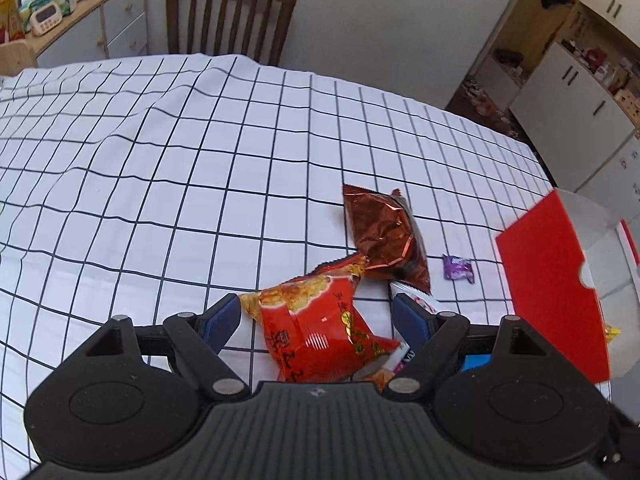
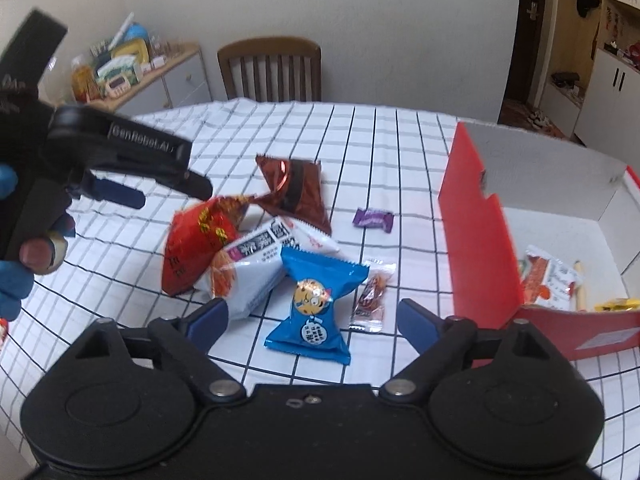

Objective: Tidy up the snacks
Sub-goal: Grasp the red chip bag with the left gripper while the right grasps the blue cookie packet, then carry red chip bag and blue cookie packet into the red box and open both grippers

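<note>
My left tongs spread wide around the red snack bag, my right tongs wide open, empty, over the blue cookie packet, red box at three o'clock on the surface

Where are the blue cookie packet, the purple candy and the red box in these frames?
blue cookie packet [image 2: 314, 306]: right wrist view, on the cartoon face.
purple candy [image 2: 373, 219]: right wrist view, middle of the wrapper.
red box [image 2: 476, 232]: right wrist view, on its red side wall.
</note>
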A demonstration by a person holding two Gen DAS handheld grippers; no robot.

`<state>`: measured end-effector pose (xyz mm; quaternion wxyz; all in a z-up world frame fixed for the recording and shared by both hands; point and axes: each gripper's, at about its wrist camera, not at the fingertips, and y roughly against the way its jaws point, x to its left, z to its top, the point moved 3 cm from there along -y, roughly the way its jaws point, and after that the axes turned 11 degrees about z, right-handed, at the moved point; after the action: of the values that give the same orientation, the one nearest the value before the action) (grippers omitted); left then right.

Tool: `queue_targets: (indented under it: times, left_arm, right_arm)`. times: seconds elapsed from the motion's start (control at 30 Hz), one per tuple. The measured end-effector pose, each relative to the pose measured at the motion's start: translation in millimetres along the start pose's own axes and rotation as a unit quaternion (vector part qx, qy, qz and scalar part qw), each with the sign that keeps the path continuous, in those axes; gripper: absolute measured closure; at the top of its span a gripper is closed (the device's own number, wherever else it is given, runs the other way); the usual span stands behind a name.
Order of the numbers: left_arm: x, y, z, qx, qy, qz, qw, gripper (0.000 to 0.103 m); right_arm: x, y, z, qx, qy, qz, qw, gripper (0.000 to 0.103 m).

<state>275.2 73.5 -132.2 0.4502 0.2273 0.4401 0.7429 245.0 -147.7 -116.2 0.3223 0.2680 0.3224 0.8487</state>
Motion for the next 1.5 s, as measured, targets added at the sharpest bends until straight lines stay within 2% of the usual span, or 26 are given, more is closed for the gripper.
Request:
queue_targets:
  times: [0.27,0.43,0.63,0.7,0.73,0.83,1.0,1.2,1.5]
  left_arm:
    - [-5,-22,2,0.025,0.013,0.009,0.9996,0.020]
    - [-5,-31,-1,0.039,0.024,0.011,0.9989,0.020]
    - [-8,-31,-5,0.037,0.018,0.006,0.9991,0.021]
    - [-9,-29,-5,0.035,0.017,0.008,0.9992,0.026]
    - [-9,-29,-5,0.034,0.016,0.009,0.9992,0.027]
    - [-7,-29,-4,0.031,0.013,0.014,0.9993,0.040]
    - [-6,-27,-4,0.031,0.008,0.016,0.9994,0.047]
    - [-5,-21,-9,0.027,0.006,0.015,0.9995,0.050]
    - [5,2,-19,0.013,0.011,0.016,0.9997,0.051]
  right_arm:
    - [-5,-29,1,0.027,-0.017,-0.010,0.999,0.027]
    - [-10,-42,-1,0.040,-0.025,-0.020,0.999,0.031]
    - [-13,-49,-2,0.049,-0.039,-0.022,0.998,0.042]
    - [-14,-51,-3,0.051,-0.048,-0.017,0.997,0.050]
    - [-15,-52,-3,0.052,-0.055,-0.014,0.997,0.050]
    - [-13,-53,-3,0.050,-0.059,-0.013,0.997,0.054]
    - [-10,-52,0,0.050,-0.054,-0.012,0.997,0.060]
    - [-10,-48,1,0.046,-0.057,-0.016,0.997,0.074]
    - [-8,-31,-1,0.033,-0.041,-0.013,0.999,0.076]
